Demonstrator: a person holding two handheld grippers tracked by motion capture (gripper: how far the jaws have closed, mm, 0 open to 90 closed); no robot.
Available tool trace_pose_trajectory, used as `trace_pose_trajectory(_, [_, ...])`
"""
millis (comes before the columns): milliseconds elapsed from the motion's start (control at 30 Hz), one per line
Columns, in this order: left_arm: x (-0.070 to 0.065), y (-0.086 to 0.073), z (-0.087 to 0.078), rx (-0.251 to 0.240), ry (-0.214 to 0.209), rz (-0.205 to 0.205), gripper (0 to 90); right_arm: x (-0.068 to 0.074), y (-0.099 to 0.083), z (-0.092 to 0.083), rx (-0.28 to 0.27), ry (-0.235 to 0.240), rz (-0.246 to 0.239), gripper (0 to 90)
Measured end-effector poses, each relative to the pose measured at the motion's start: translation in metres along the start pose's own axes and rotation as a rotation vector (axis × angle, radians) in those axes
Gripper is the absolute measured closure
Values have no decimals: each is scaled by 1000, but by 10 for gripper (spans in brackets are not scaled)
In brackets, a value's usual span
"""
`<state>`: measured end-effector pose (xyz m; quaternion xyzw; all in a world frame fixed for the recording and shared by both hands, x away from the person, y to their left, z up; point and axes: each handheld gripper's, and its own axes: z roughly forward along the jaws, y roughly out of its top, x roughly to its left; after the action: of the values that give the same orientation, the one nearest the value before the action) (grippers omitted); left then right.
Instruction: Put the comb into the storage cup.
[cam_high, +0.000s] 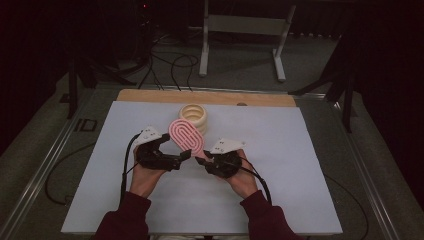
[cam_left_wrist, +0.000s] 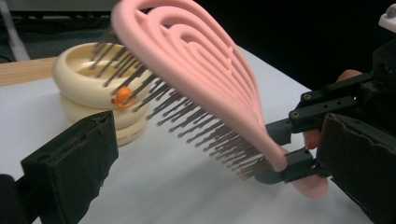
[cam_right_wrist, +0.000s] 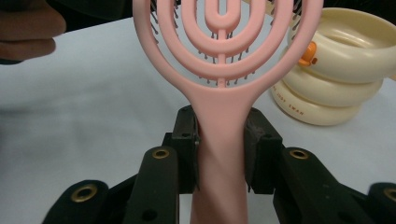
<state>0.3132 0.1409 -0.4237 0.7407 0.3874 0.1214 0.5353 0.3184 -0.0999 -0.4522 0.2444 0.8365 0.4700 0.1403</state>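
Between my left jaws the way is open, but the pink brush (cam_left_wrist: 196, 79) stands tilted just ahead. Behind it the cream rings (cam_high: 193, 117) block the far side. The white worktop (cam_high: 300, 175) around is free.

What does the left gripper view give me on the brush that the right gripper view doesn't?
Left gripper view alone: the pink brush side-on, its dark bristles facing down toward the white table, and the right tool clamped on the handle from outside. Right gripper view alone: the brush's back face-on, the handle pinched squarely between that tool's two pads, and lettering on the cream stacked rings. Both show the brush lifted off the table, and the cream rings with an orange bead behind it.
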Motion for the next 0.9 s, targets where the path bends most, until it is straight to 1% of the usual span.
trace_pose_trajectory(33, [-1,0,1,0,-1,-3,0,0,0,0,0,0,0,701])
trace_pose_trajectory(67, [-2,1,3,2,-11,-10,0,1,0,0,-5,3,-4,701])
trace_pose_trajectory(100, [-3,1,4,4,-12,-9,0,1,0,0,-7,4,-11,701])
trace_pose_trajectory(167, [-4,2,6,8,-17,-8,0,3,0,1,-12,7,-4,701])
trace_pose_trajectory(333, [-8,4,10,18,-24,-2,0,5,0,2,-15,13,-21,701])
trace_pose_trajectory(433, [-10,4,11,14,-29,0,30,6,0,3,-15,17,-30,701])
trace_pose_trajectory(467, [-11,4,11,14,-23,-1,51,7,0,3,-14,11,-24,701])
trace_pose_trajectory(500, [-11,4,11,12,-19,-1,77,8,0,4,-13,5,-43,701])
trace_pose_trajectory(600, [-12,4,10,-1,-7,5,162,9,0,4,-16,5,-52,702])
trace_pose_trajectory(633, [-12,4,9,-6,-2,7,196,9,0,4,-11,-1,-63,702])
trace_pose_trajectory(733, [-12,4,7,-27,9,8,326,10,0,4,-9,1,-63,703])
trace_pose_trajectory(833, [-10,4,2,-64,-4,2,465,10,0,5,-7,3,-69,703])
trace_pose_trajectory(900, [-9,4,0,-82,-32,-6,516,10,0,6,-3,-4,-62,703])
